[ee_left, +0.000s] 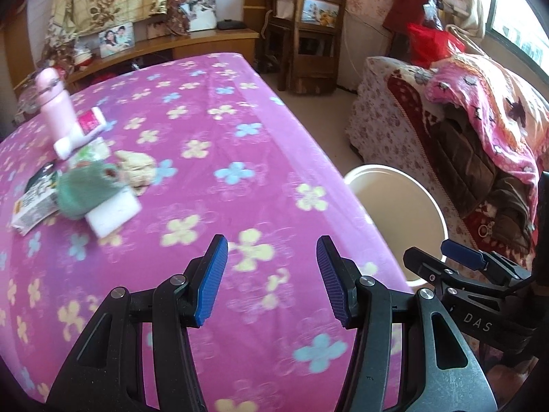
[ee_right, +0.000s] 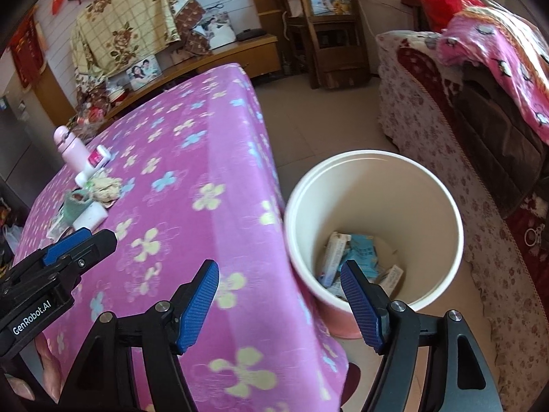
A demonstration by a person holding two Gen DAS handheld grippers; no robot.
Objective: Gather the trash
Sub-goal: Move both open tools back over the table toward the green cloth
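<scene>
At about ten o'clock from the left gripper point(ee_left: 272, 281), well apart from it, a small heap of trash point(ee_left: 77, 185) is seen on the tabletop point(ee_left: 212, 110). In the heap a crumpled green wrapper point(ee_left: 87, 189) is laid over a flat white block point(ee_left: 113, 214), and a printed paper box point(ee_left: 32, 211) is tucked beside it at nine o'clock. A scrunched beige tissue point(ee_left: 135, 168) is lying just beside the green wrapper, toward one o'clock. The white block's long side is pointed from ten o'clock to four o'clock.

The heap is judged to be nearer the left gripper than the right gripper point(ee_right: 279, 304), so the next grab is likely best done by the left one. Both grippers are held with their blue ribbed pads apart, and nothing is seen between them.

Farther back, a smooth pink bottle point(ee_left: 55, 103) is stood upright, and a white tube with a red label point(ee_left: 80, 134) is leaned against it.

The tabletop is covered with a soft, fuzzy pink cloth with flower shapes. At three o'clock from it, a round cream bin point(ee_right: 456, 213) is stood on the floor. Some flat packets point(ee_right: 357, 257) are already lying at its bottom.
</scene>
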